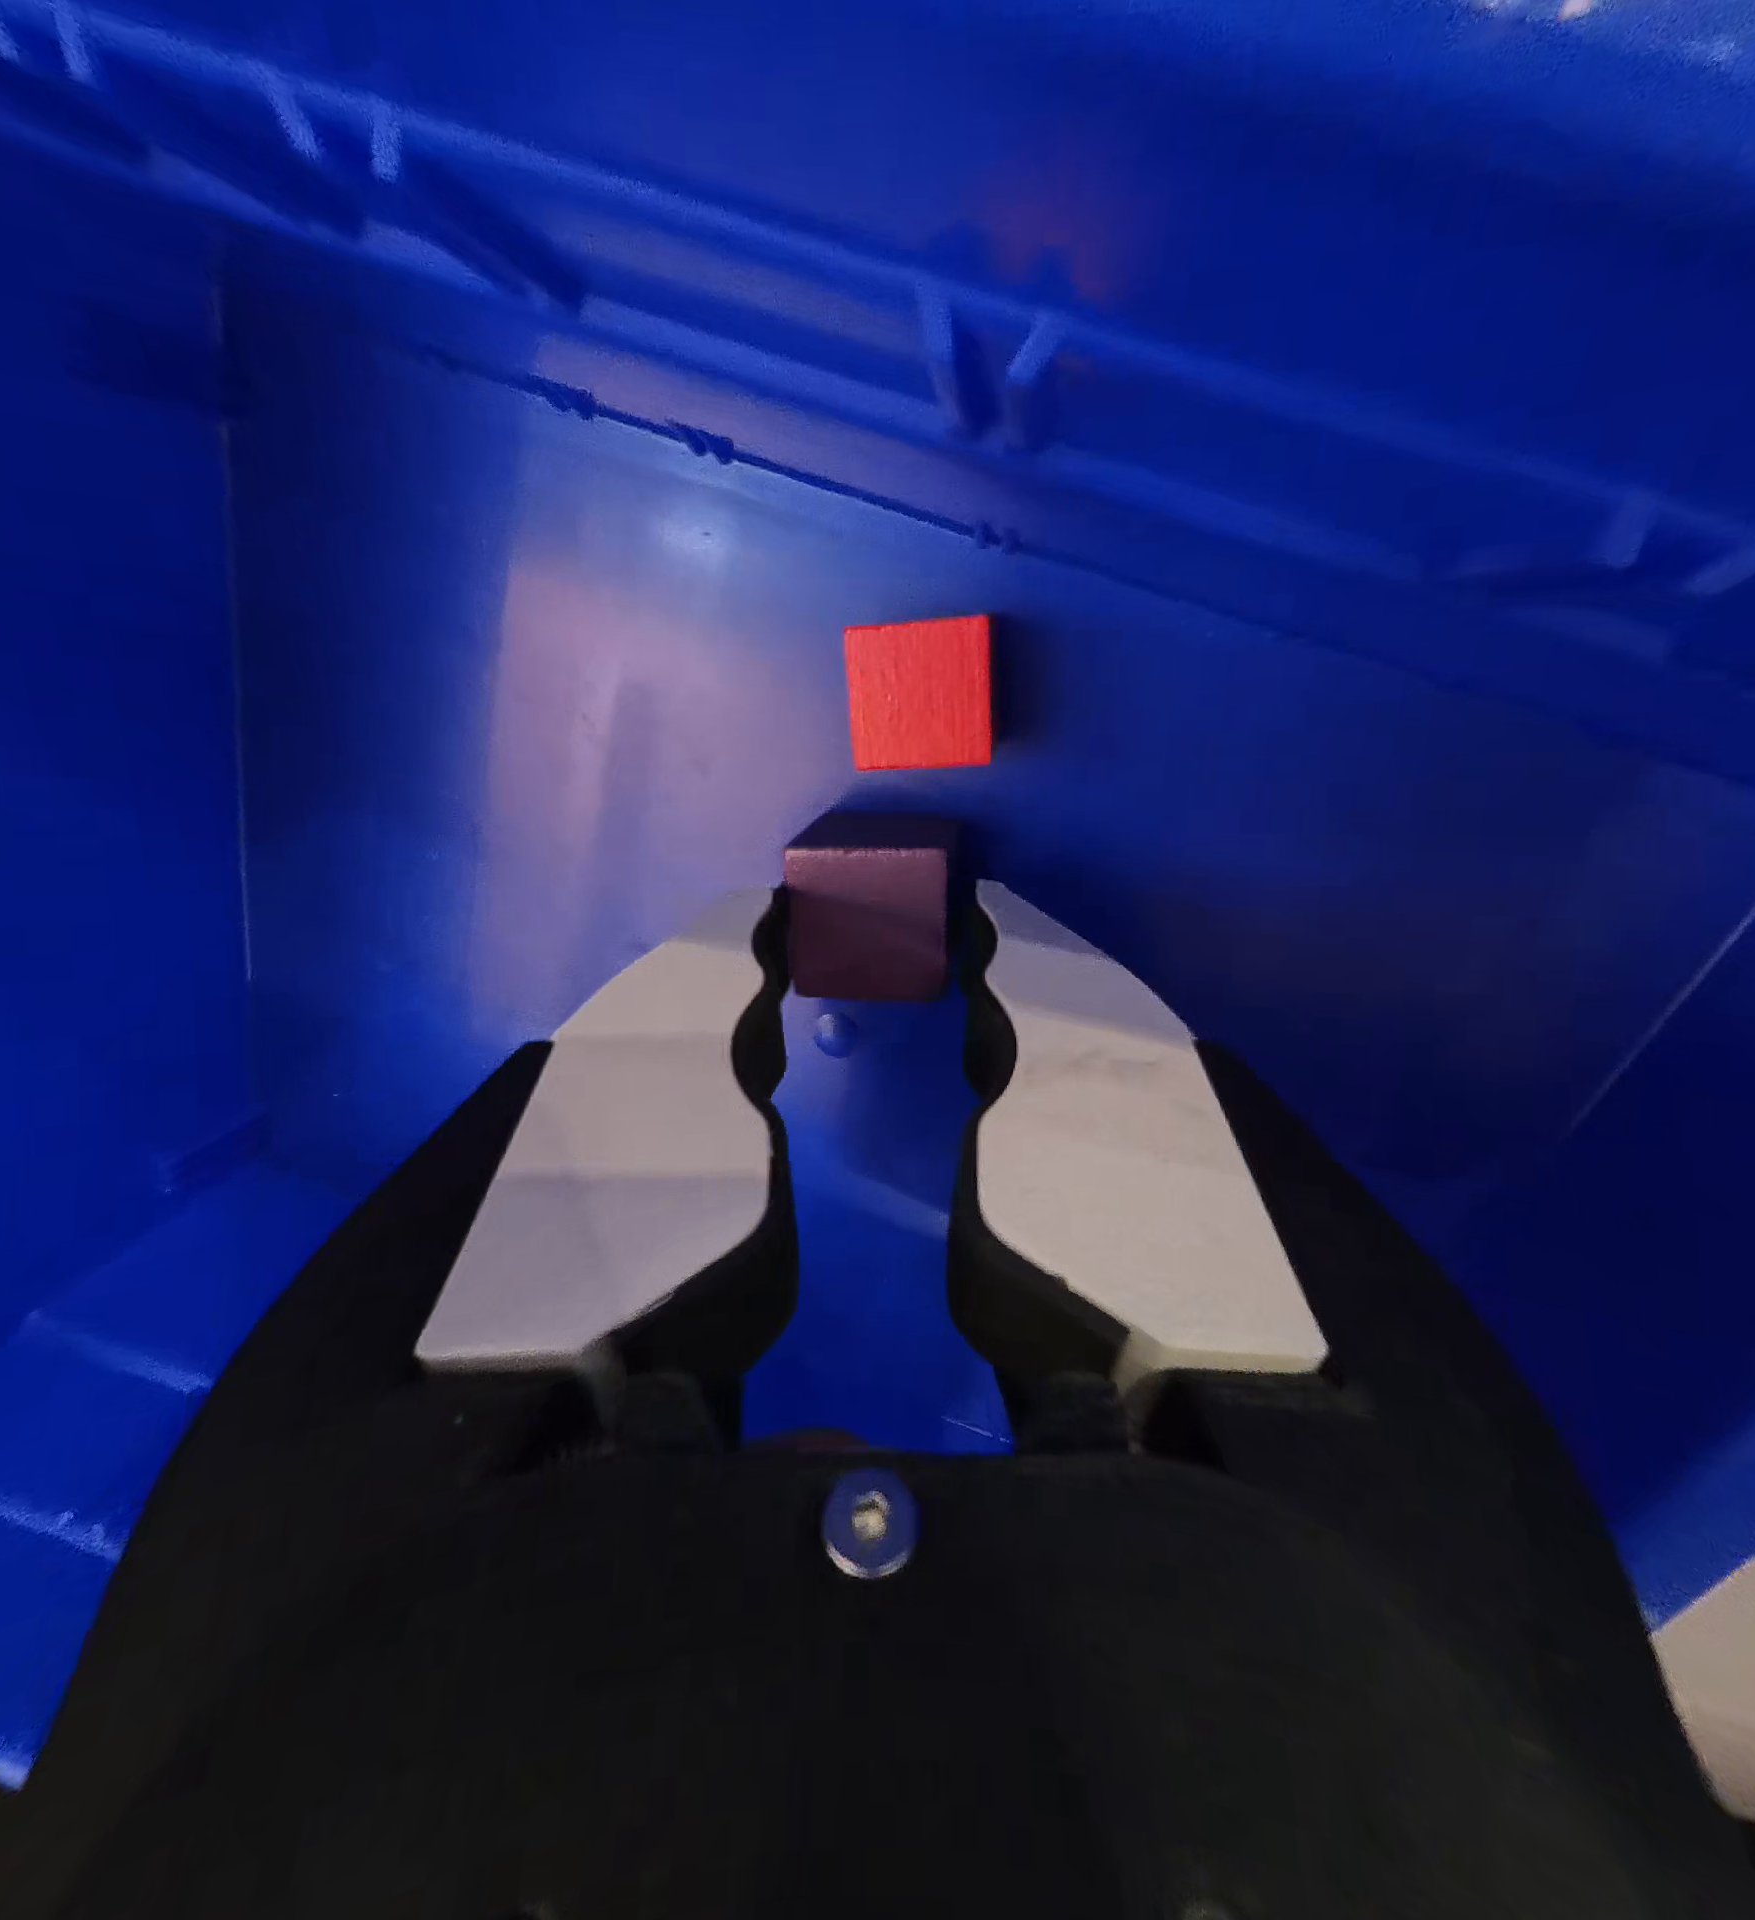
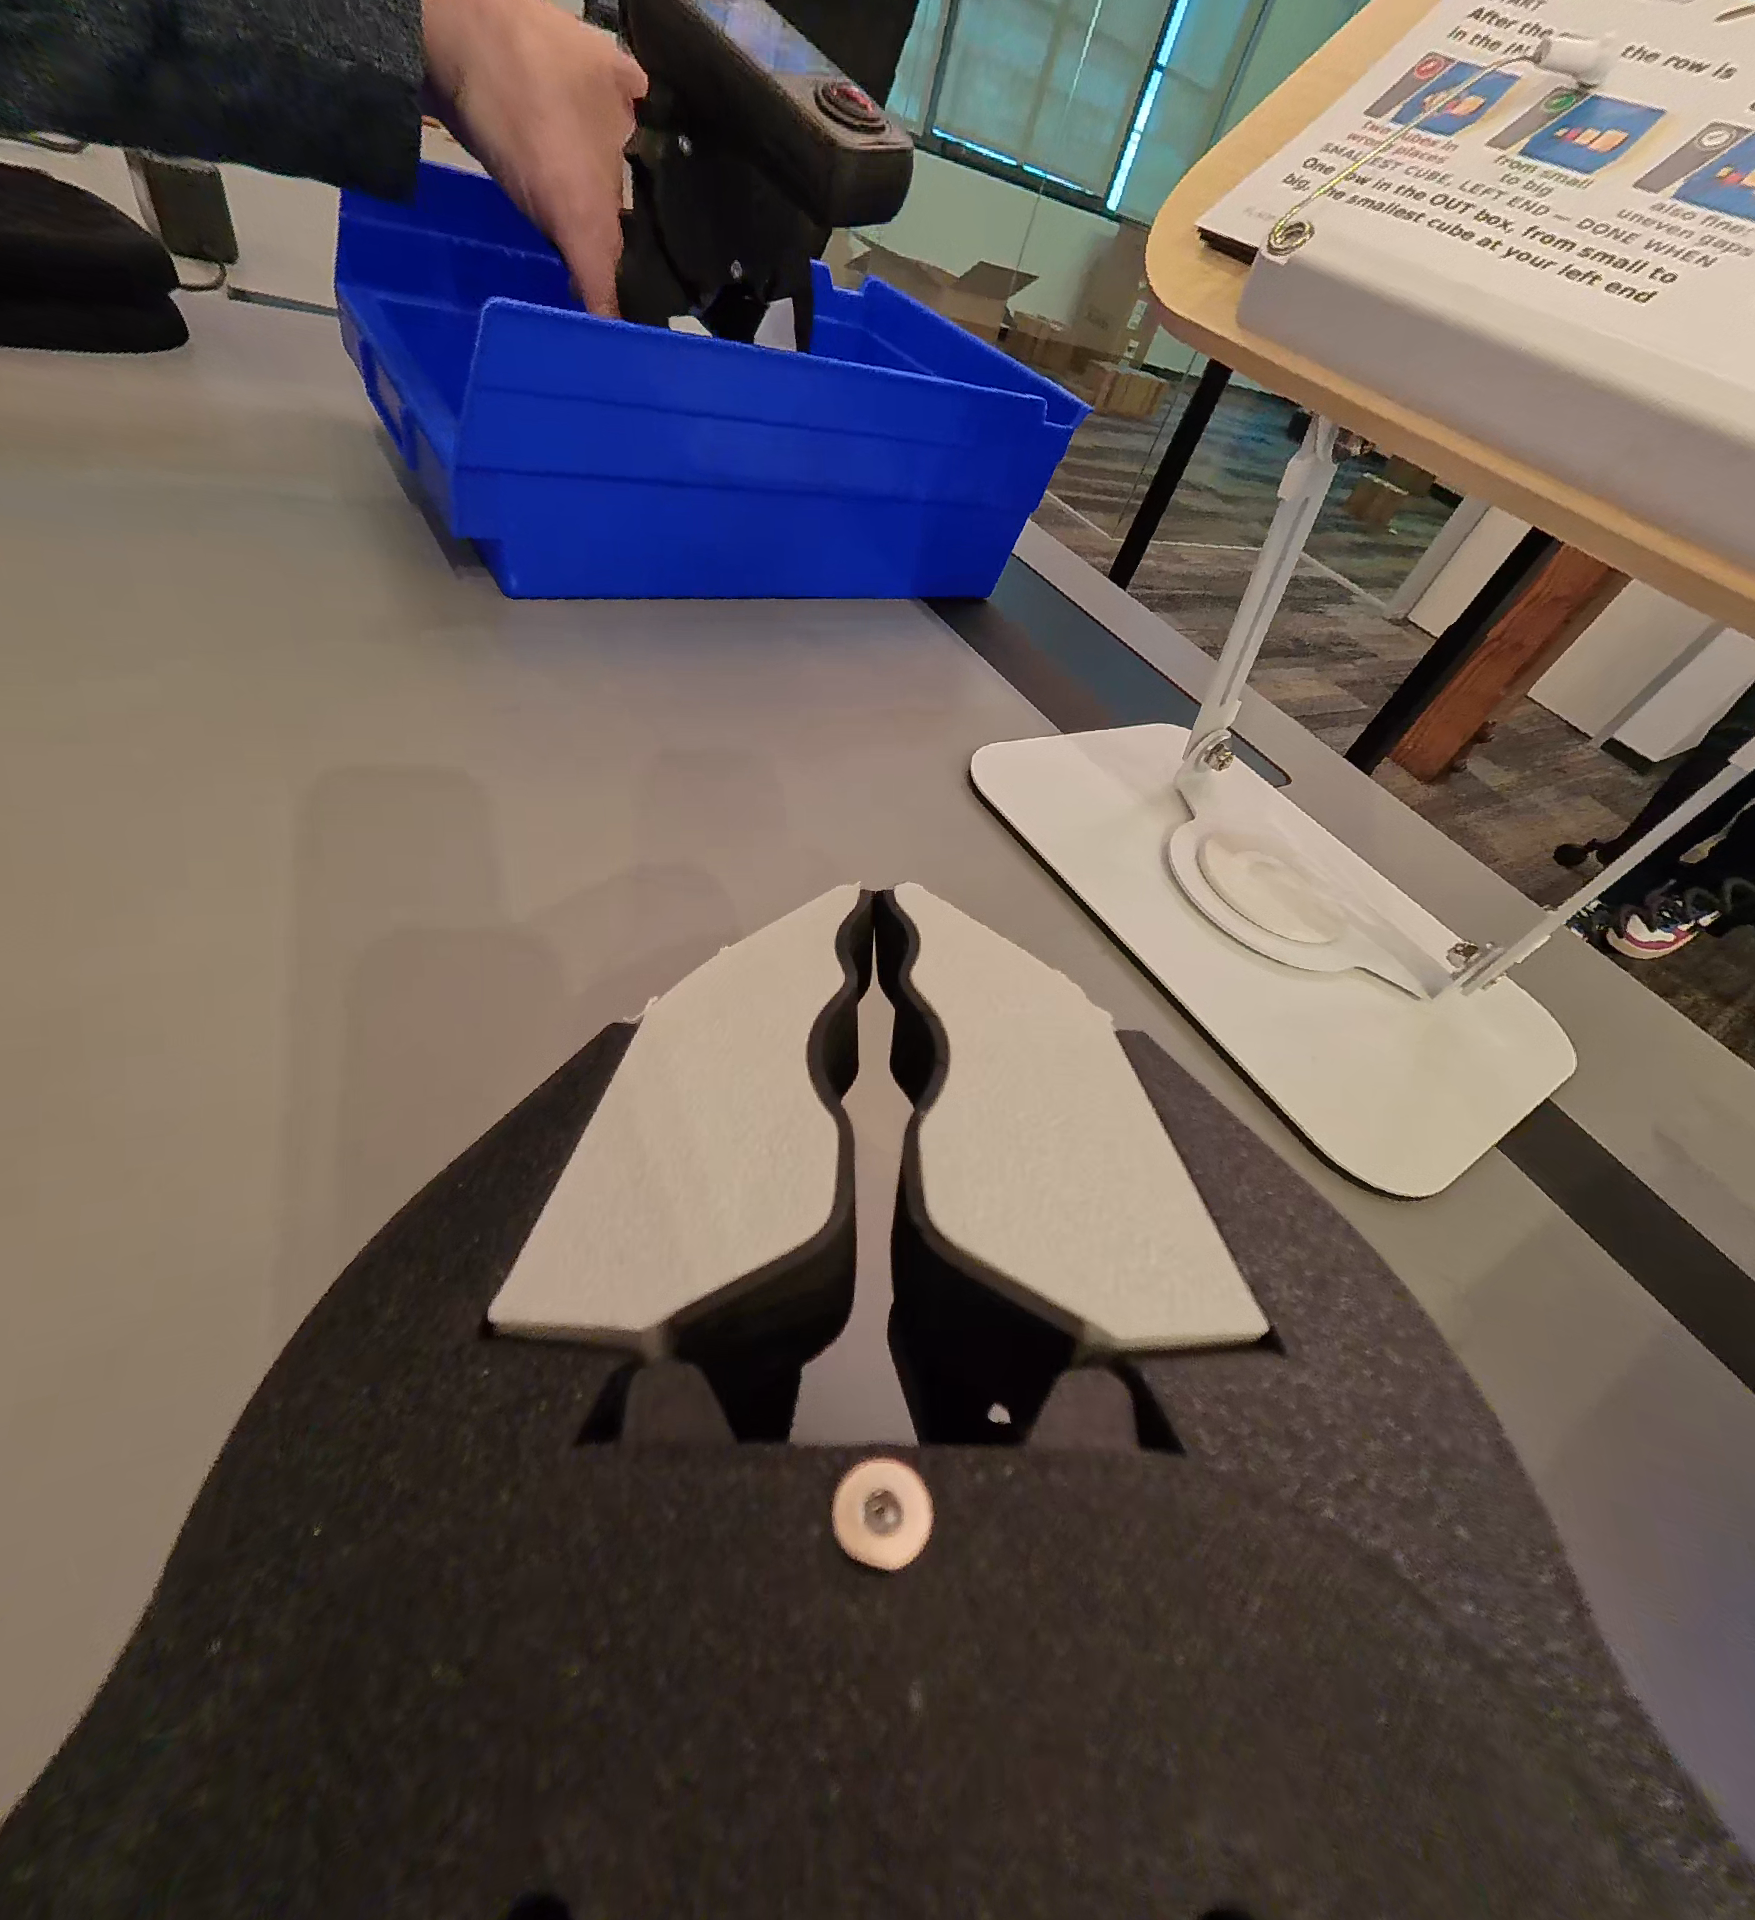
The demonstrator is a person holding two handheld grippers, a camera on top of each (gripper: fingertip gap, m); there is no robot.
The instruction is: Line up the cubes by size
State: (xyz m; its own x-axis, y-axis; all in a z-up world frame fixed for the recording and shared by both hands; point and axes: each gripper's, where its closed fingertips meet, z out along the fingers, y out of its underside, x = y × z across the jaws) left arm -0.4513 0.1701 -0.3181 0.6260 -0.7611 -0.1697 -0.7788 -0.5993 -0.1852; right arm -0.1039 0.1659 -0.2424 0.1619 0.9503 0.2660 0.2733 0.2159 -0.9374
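The purple cube (image 1: 868, 920) sits on the floor of the blue bin (image 1: 1372, 727), between the fingertips of our left gripper (image 1: 871, 925). It looks like a small painted wooden block: rigid, light, with flat faces and crisp edges, so we judge it will neither crush nor deform, and a modest squeeze should carry it. The paint may be a little slick, so the best hold is square on two opposite side faces, near their middle, with the pads flat rather than on an edge or corner. That is roughly how the jaws stand now: narrowed around the cube, the left pad (image 1: 771, 935) against its left face and the right pad close to its right face, though we cannot tell whether that side presses firmly.

Just beyond it, farther into the bin, lies a red cube (image 1: 920, 691), apart from the purple one and seemingly a little larger.

Outside the bin, our right gripper (image 2: 875, 904) hovers over the grey table (image 2: 229, 727) with its jaws pressed together on nothing. To its right stands a white stand (image 2: 1268, 997) carrying an instruction sheet (image 2: 1579, 156).
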